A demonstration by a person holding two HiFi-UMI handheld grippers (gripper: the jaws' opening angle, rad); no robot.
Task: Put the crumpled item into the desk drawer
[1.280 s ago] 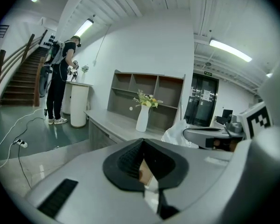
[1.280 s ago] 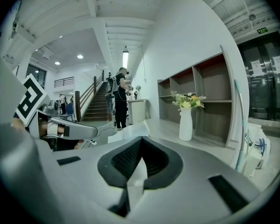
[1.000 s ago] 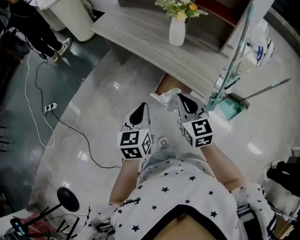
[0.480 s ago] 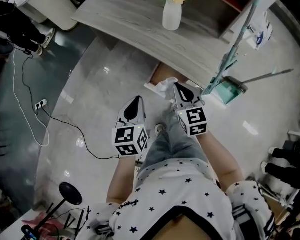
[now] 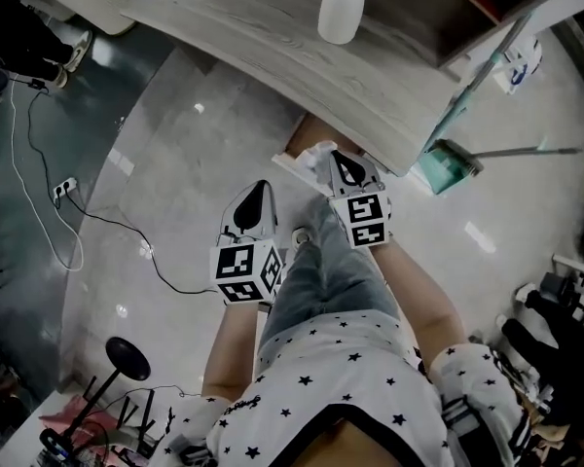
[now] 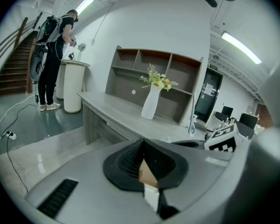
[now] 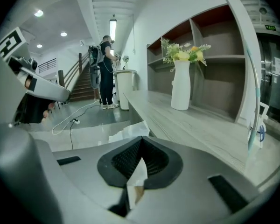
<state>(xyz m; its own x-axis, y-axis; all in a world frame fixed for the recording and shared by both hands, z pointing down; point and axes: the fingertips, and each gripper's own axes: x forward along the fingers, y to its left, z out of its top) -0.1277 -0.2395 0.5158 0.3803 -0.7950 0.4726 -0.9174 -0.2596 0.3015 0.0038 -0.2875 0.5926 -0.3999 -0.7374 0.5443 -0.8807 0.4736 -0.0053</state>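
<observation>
White crumpled paper [image 7: 132,130], pinched in right gripper [image 7: 140,147]

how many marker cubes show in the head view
2: one marker cube on the left claw, one on the right claw. None looks hidden.

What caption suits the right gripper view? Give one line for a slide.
Right gripper shut on crumpled white paper beside the grey desk, white vase ahead.

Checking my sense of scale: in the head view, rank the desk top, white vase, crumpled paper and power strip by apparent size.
1. Desk top
2. White vase
3. Crumpled paper, partly hidden behind the right tool
4. Power strip
Vase and paper look close.
</observation>
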